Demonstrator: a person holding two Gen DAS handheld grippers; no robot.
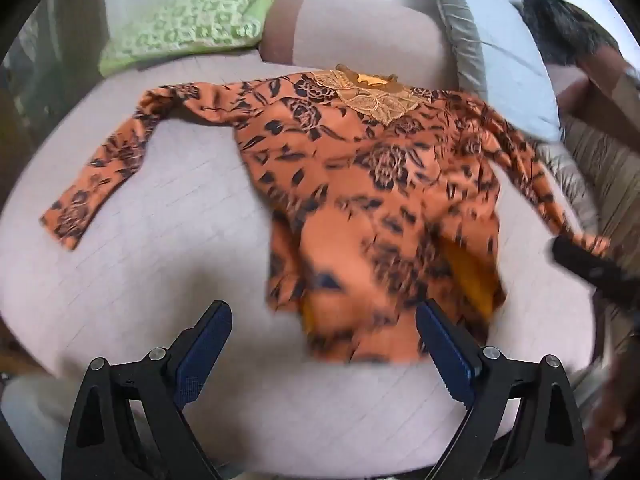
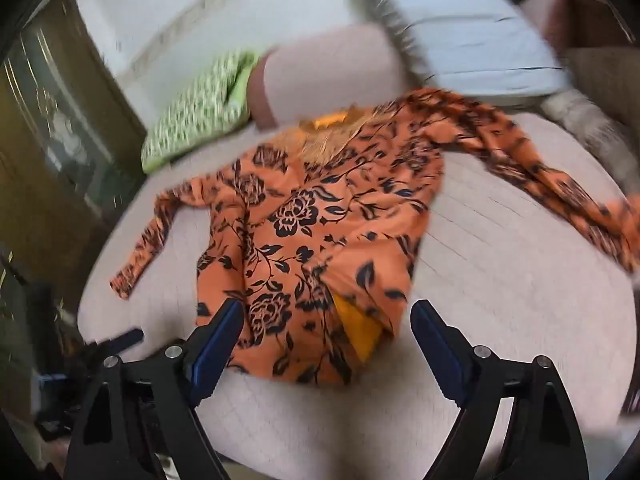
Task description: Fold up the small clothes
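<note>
An orange long-sleeved top (image 1: 380, 184) with black flowers lies front up on the pale bed (image 1: 160, 272). Its sleeves are spread out, a lace collar (image 1: 376, 98) is at the far end, and yellow lining shows at the near hem. My left gripper (image 1: 322, 312) hovers open over the hem's near left part and holds nothing. In the right wrist view the top (image 2: 312, 232) fills the middle. My right gripper (image 2: 327, 308) is open above the hem with its pads off the cloth. A blurred black finger (image 1: 592, 268) shows by the right cuff.
At the head of the bed lie a green patterned pillow (image 1: 188, 20), a pinkish bolster (image 1: 352, 32) and a pale blue cushion (image 1: 504, 52). A dark wooden cabinet (image 2: 52, 152) stands left of the bed. A person's dark hair (image 1: 560, 16) shows at the far right.
</note>
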